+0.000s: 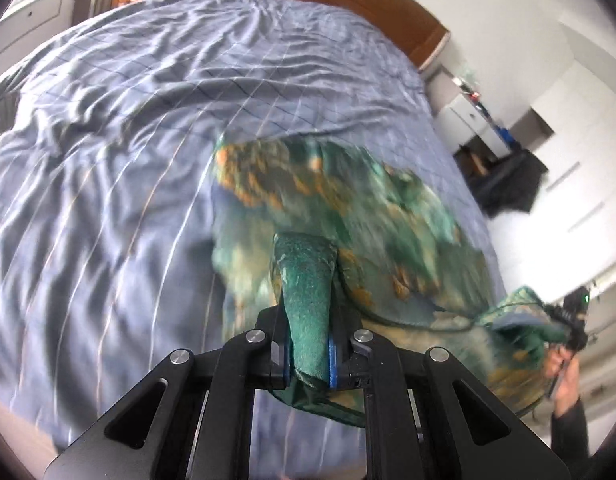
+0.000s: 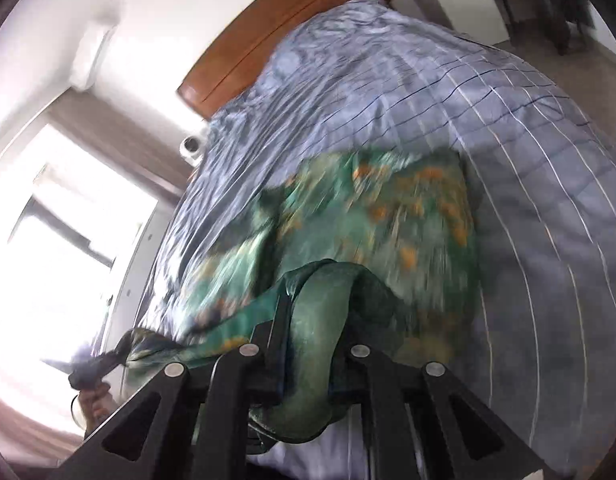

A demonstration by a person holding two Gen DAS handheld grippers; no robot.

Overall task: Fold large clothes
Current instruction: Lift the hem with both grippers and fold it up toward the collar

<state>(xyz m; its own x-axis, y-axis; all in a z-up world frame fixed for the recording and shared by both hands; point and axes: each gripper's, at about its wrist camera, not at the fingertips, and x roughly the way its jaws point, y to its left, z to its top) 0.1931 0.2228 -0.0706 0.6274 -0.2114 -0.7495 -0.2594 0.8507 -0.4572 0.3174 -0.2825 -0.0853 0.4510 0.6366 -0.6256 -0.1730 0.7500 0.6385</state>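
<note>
Green garment (image 1: pixel 308 292) between both clamped jaws

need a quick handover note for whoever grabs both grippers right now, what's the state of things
Left gripper: shut on a bunched edge of the green patterned garment.
Right gripper: shut on another bunched edge of the same garment.
Garment: stretched between both grippers, its far part trailing on the blue checked bedspread. The frames are blurred.
Done: both edges gripped.
Left: no finished fold shows yet; lay it flat on the bed and fold it.
</note>
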